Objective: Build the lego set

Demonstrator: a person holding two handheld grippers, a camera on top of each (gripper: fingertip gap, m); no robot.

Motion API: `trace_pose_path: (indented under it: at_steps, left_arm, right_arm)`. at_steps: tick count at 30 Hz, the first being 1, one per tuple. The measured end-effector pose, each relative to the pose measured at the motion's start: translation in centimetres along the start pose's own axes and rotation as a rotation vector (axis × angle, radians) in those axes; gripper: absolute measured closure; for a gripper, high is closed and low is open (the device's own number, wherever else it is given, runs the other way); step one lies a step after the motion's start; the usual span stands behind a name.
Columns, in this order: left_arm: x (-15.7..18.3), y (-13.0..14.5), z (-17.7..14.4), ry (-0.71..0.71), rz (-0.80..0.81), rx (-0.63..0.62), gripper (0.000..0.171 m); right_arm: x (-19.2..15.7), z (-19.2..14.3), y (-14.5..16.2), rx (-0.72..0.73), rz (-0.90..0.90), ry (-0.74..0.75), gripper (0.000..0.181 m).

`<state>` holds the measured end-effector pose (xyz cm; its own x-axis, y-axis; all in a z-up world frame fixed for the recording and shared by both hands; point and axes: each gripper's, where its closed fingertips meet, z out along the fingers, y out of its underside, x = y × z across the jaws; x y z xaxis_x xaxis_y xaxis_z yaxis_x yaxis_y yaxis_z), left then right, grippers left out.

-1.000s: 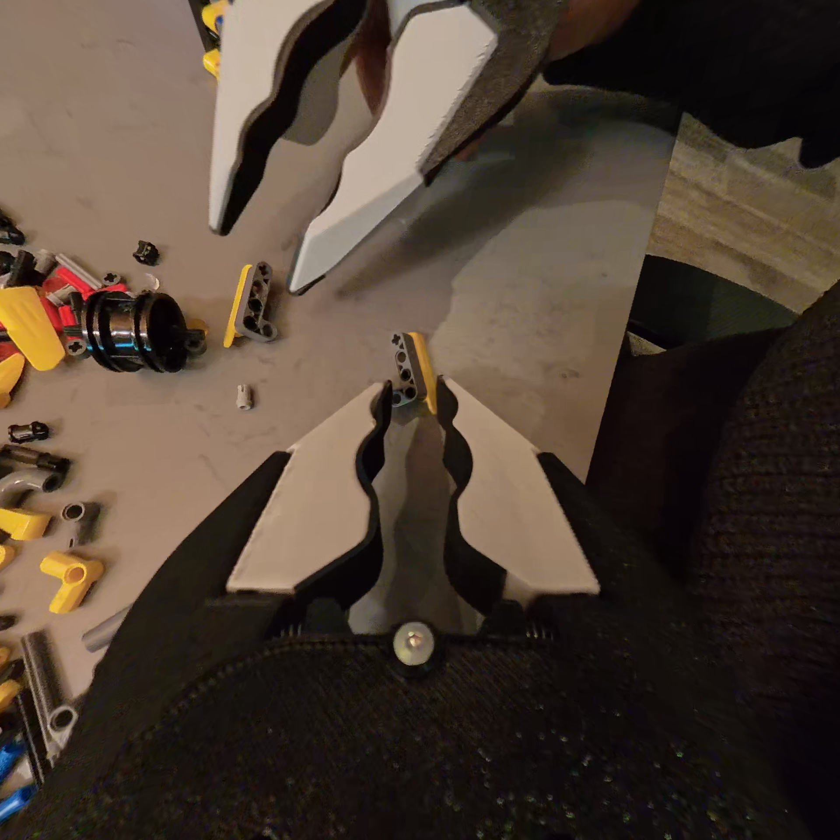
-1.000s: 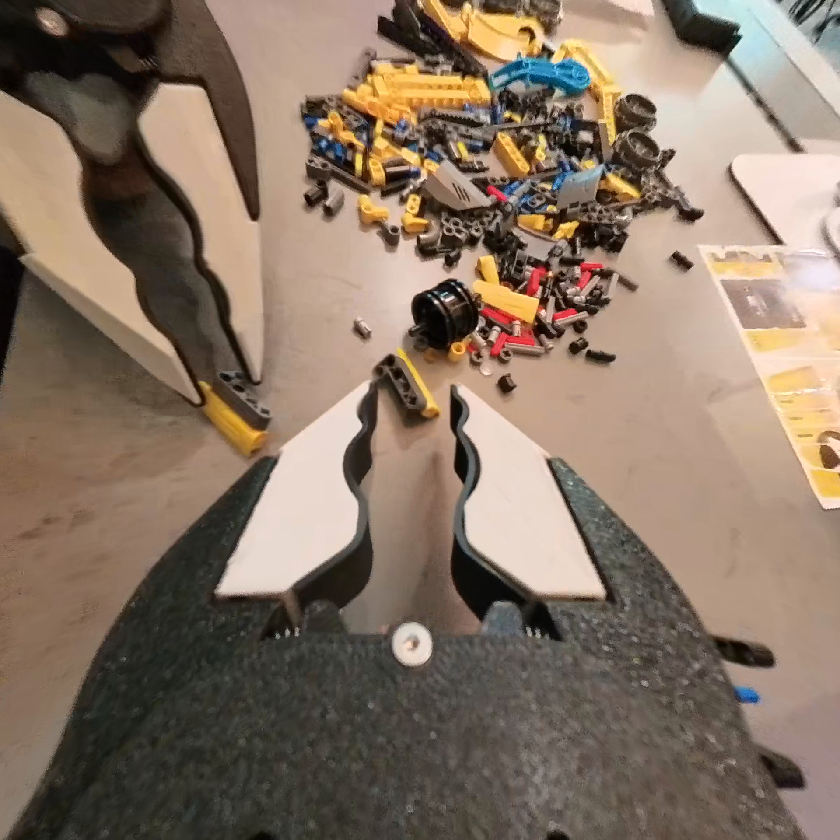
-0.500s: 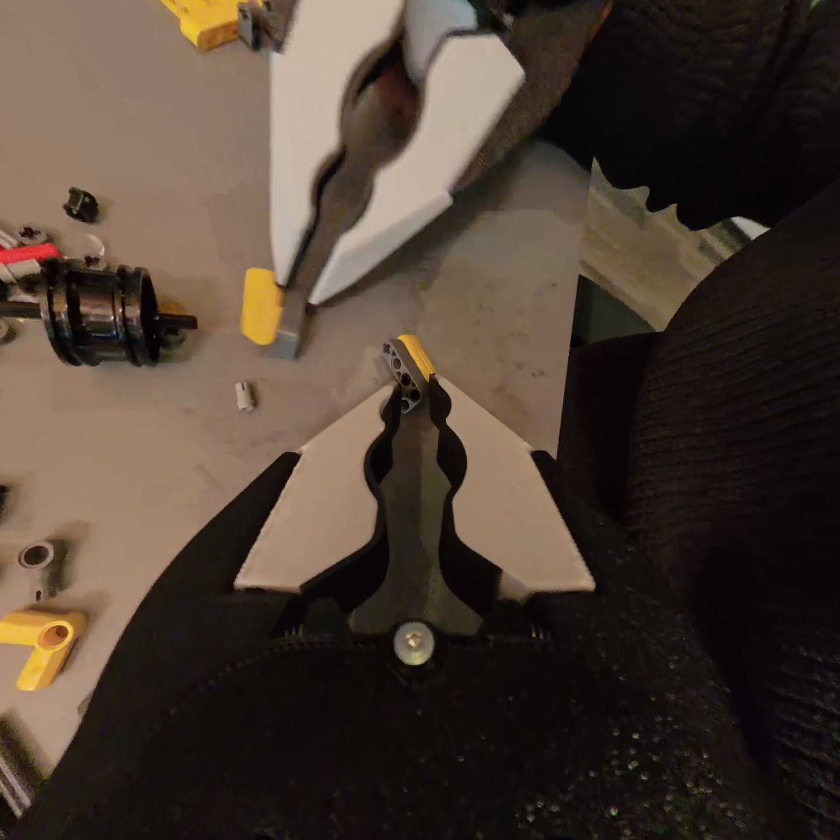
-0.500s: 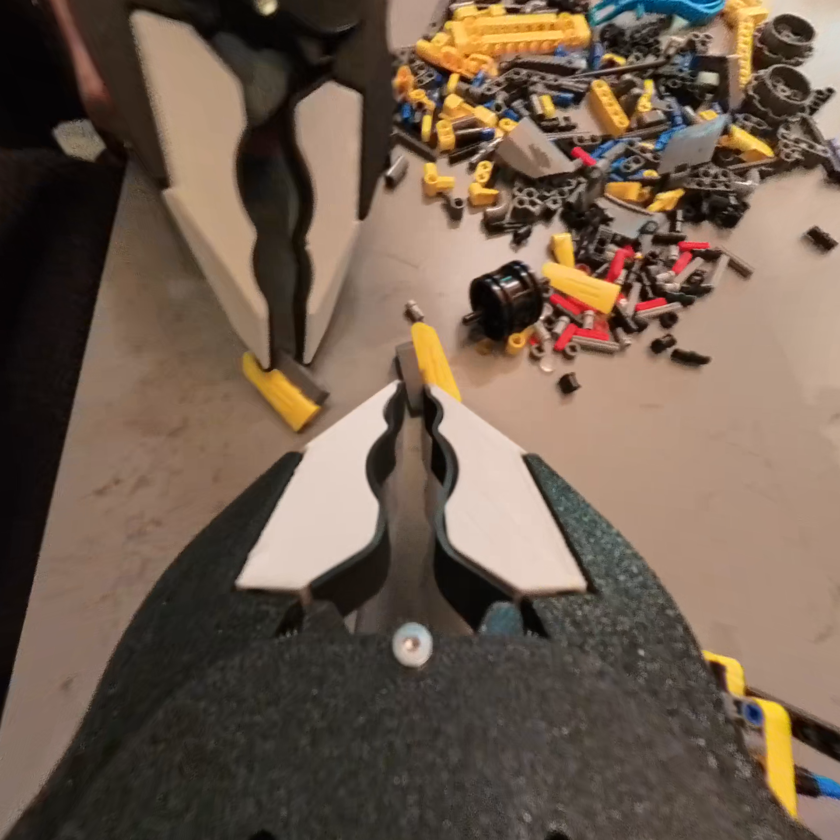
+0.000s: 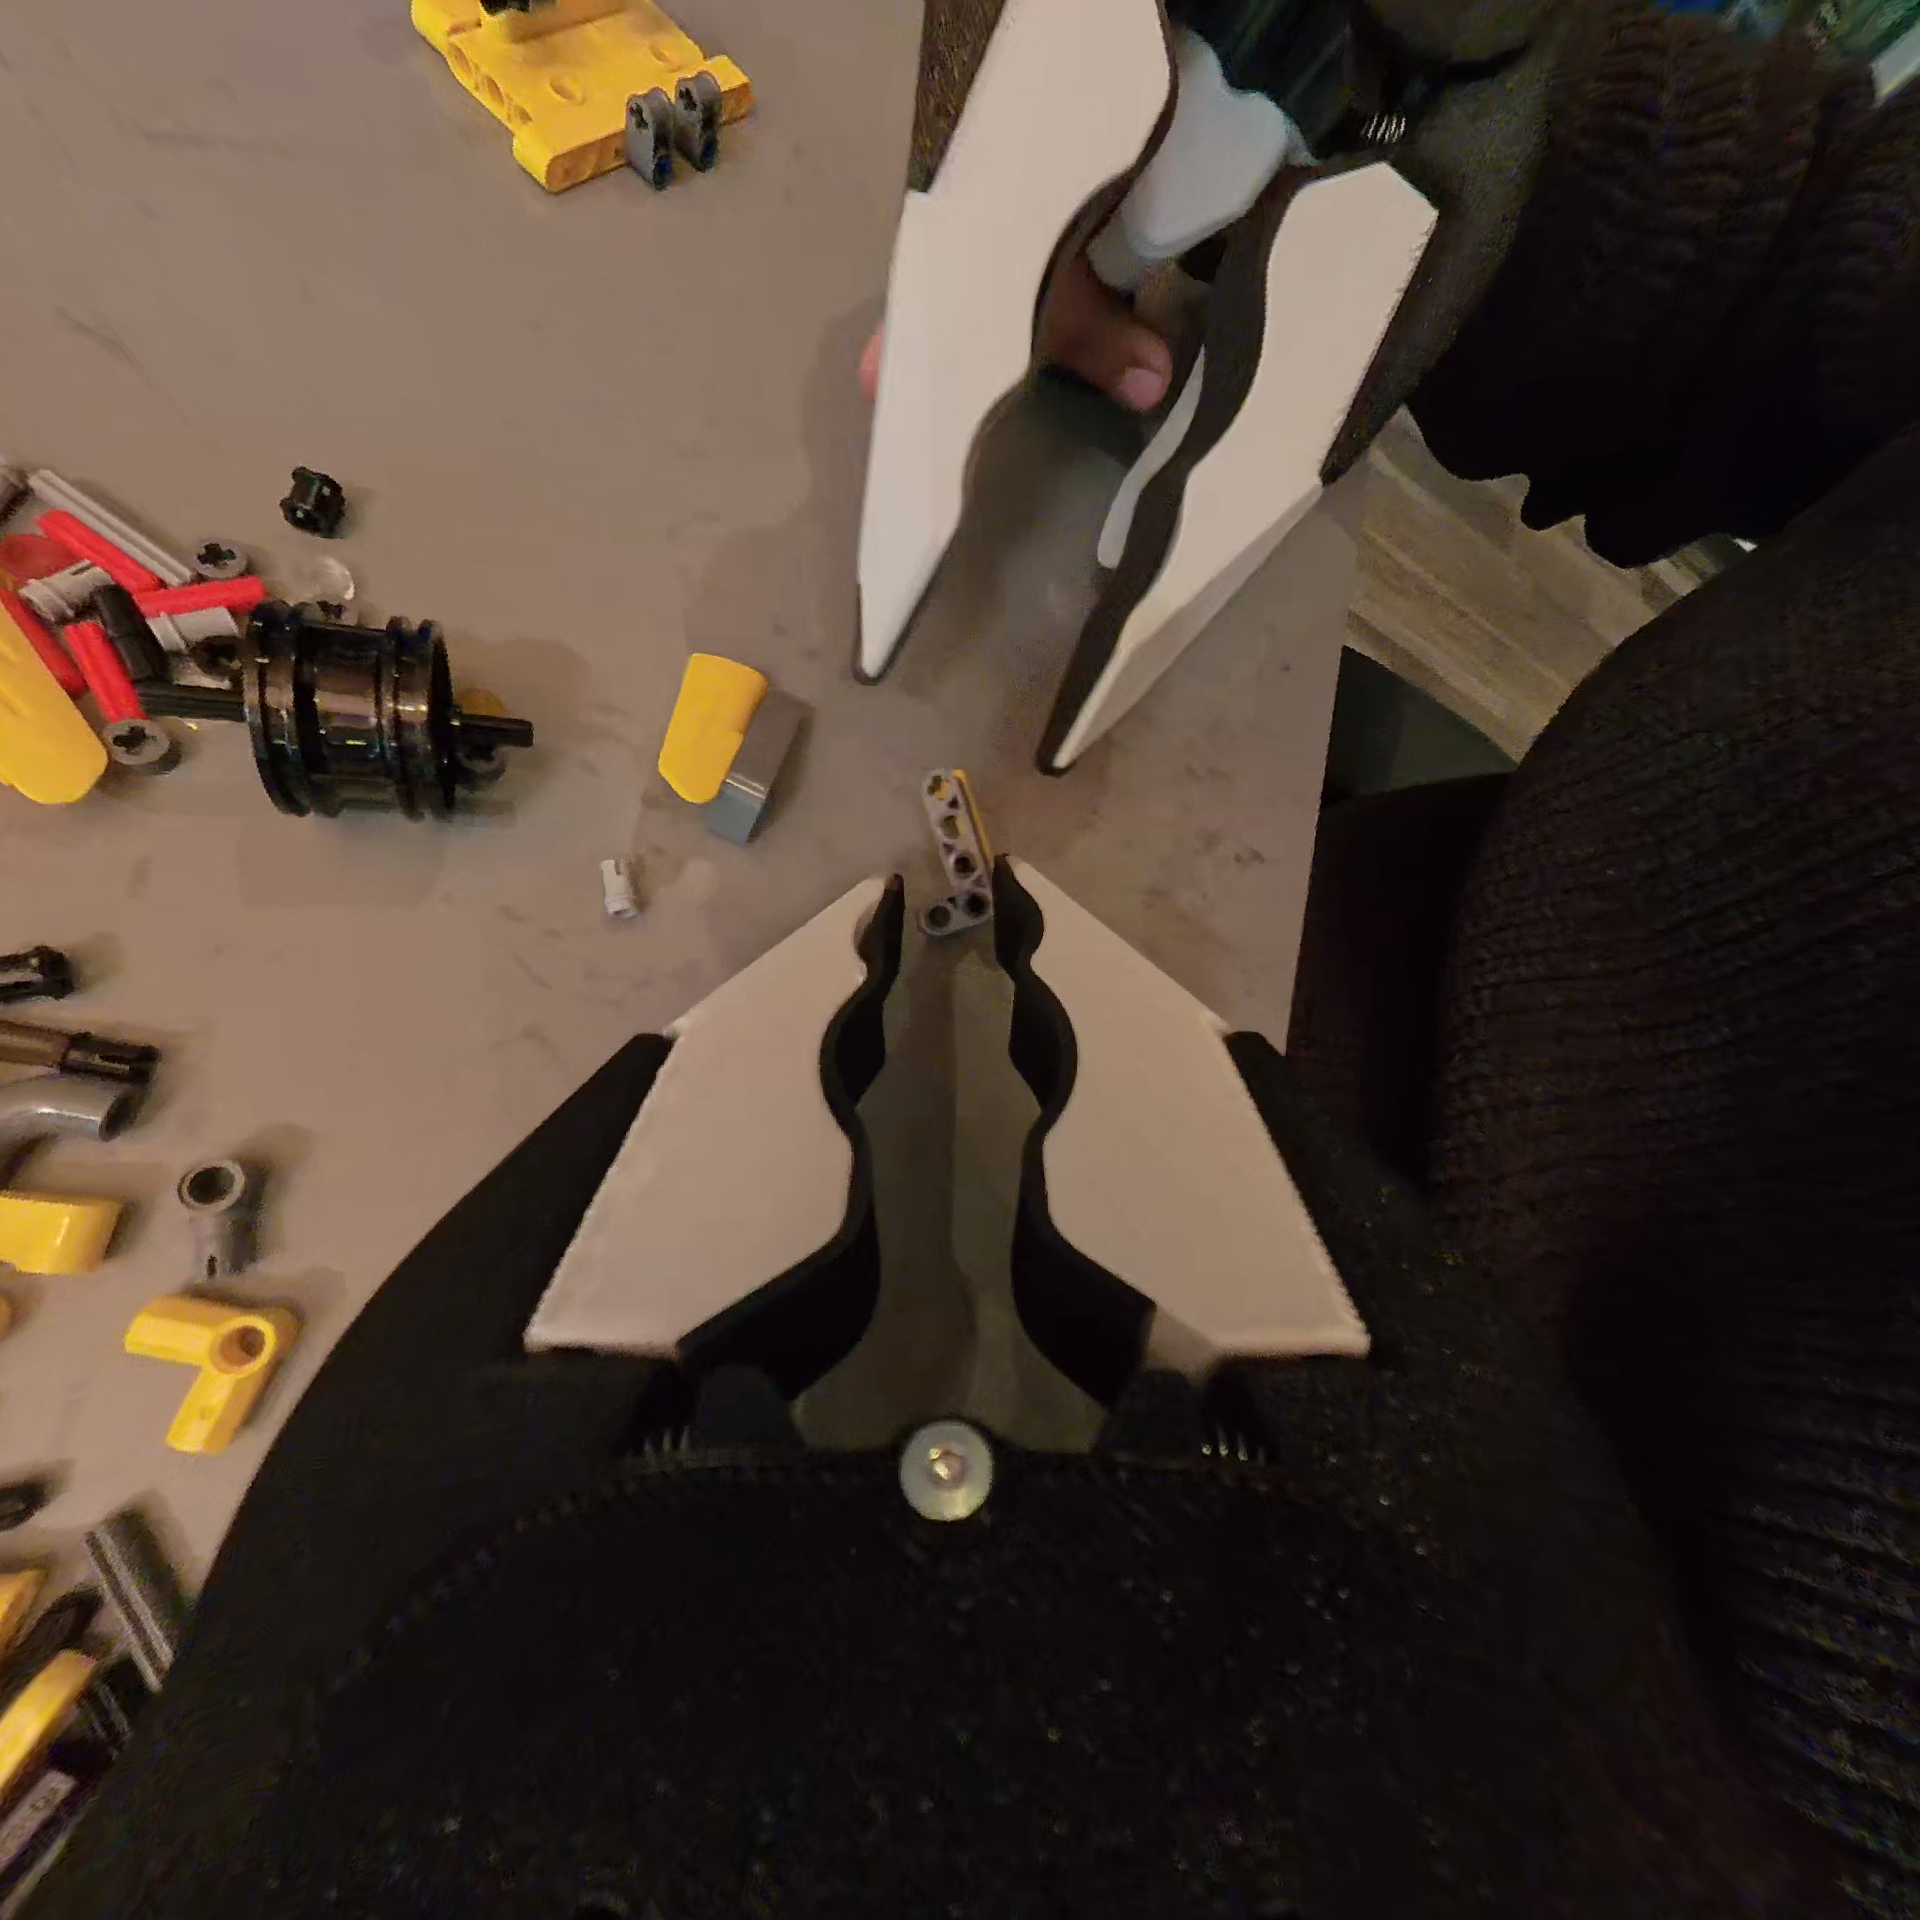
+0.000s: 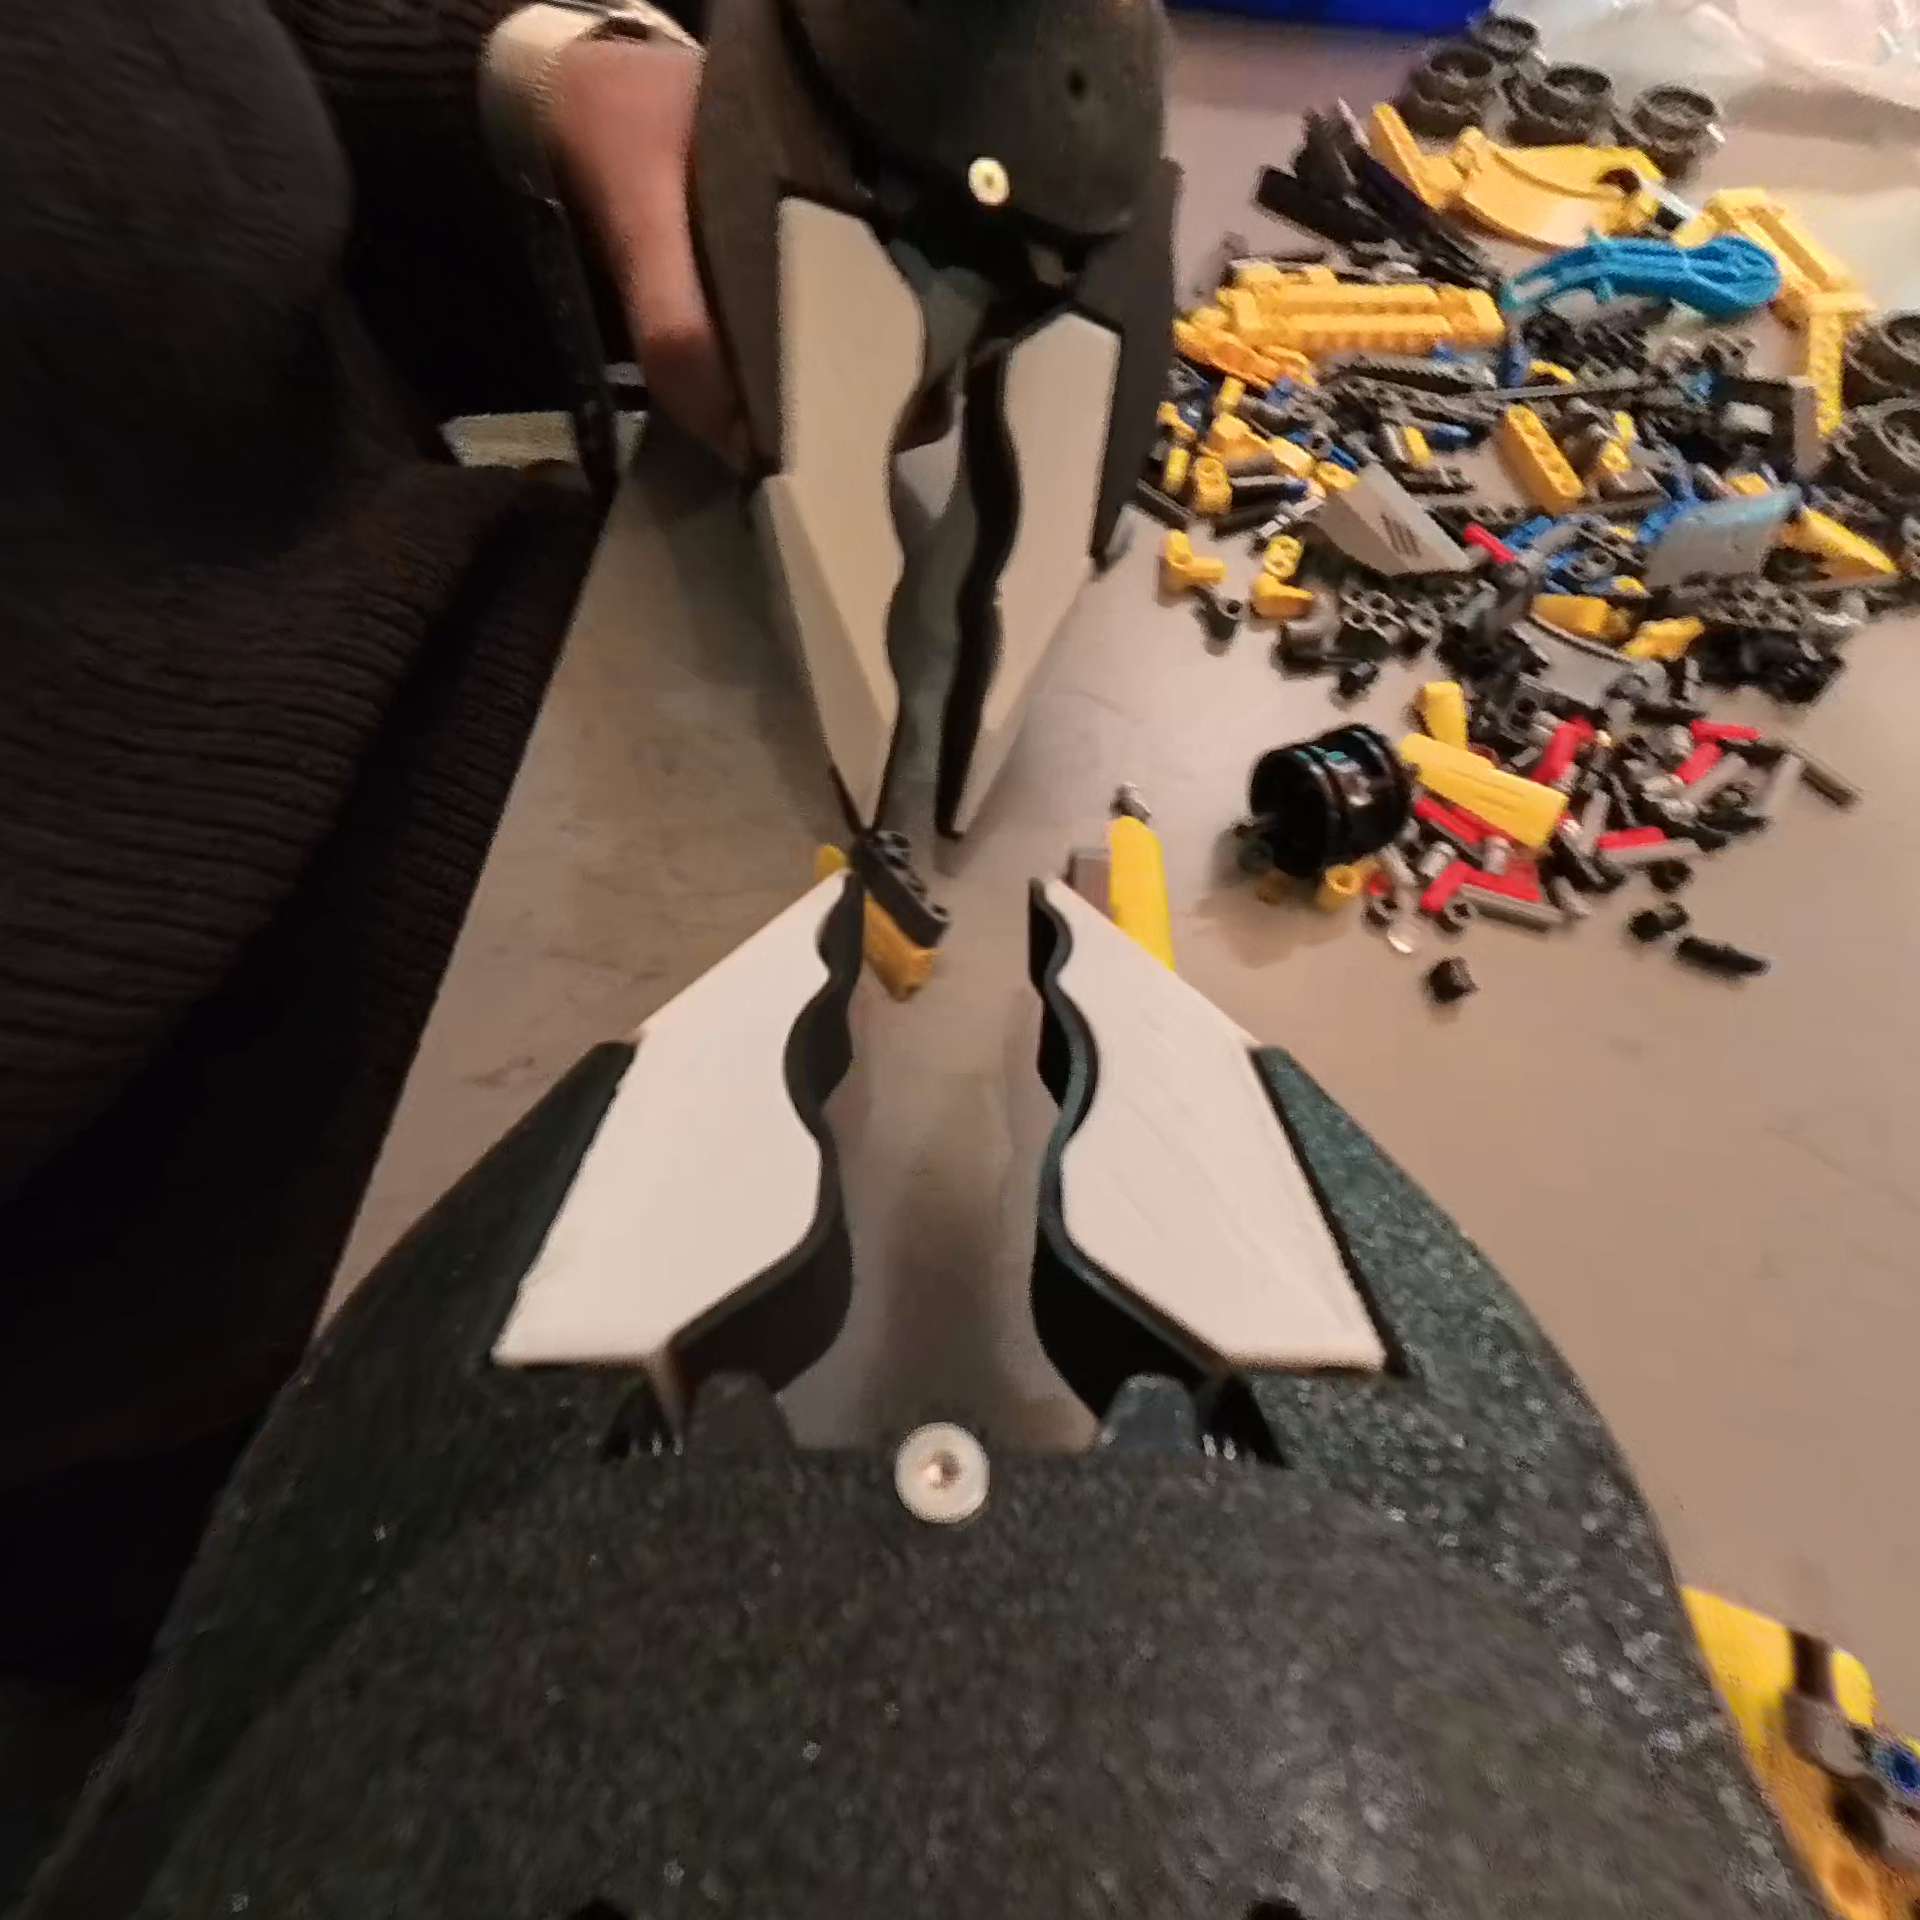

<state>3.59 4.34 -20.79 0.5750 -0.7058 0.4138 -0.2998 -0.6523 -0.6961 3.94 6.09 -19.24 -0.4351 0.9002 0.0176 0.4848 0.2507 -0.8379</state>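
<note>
Now released: right gripper point(image 6: 940, 894) spread wide, yellow-grey piece point(image 5: 717, 743) dropped just left; left gripper point(image 5: 945, 894) slackened around small beam point(image 5: 958, 852).

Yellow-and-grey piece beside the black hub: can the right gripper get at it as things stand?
Probably yes. The right gripper is open, and the yellow-and-grey piece lies bare on the table just past one fingertip. The left gripper stands off to the other side, not between them.
</note>
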Motion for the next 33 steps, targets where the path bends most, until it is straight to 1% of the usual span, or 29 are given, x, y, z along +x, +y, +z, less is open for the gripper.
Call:
trace_pose_path:
  at_steps: [4,7,9,11,14,19,23,28,31,32,33]
  left_arm:
    - [0.9,0.4,-0.4,-0.010,0.025,0.009,0.157]
    - [1.5,0.5,-0.4,-0.037,0.092,0.024,0.157]
    - [1.8,0.6,-0.3,-0.065,0.146,0.025,0.157]
    - [1.9,0.8,0.0,-0.083,0.169,0.014,0.156]
    - [1.6,0.6,0.0,-0.098,0.175,0.022,0.153]
    - [1.2,0.6,0.1,-0.118,0.174,0.024,0.146]
    - [0.5,0.7,0.2,-0.158,0.178,0.018,0.140]
    - [-0.7,0.4,0.4,-0.230,0.179,0.008,0.145]
    - [-0.6,0.2,0.6,-0.237,0.196,0.015,0.154]
    - [-0.5,0.3,0.7,-0.230,0.194,0.009,0.159]
    - [-0.5,0.4,0.8,-0.222,0.190,-0.001,0.162]
  right_arm:
    - [-0.8,0.3,0.2,-0.026,-0.105,0.024,0.157]
    - [-2.0,0.6,-0.3,-0.003,-0.162,-0.012,0.168]
    - [-2.3,1.0,-0.3,-0.013,-0.200,-0.007,0.168]
    - [-1.9,1.4,0.5,-0.073,-0.219,0.018,0.164]
    - [-1.1,1.8,1.1,-0.112,-0.165,0.036,0.164]
    - [-0.6,1.7,1.5,-0.122,0.079,-0.029,0.162]
    - [-0.4,1.6,2.3,-0.167,0.141,-0.011,0.155]
    - [0.0,1.7,2.4,-0.163,0.196,0.024,0.155]
    - [0.0,1.7,2.4,-0.160,0.199,0.050,0.154]
    - [0.0,1.6,2.3,-0.159,0.191,0.055,0.151]
    - [0.0,1.5,2.2,-0.152,0.173,0.066,0.143]
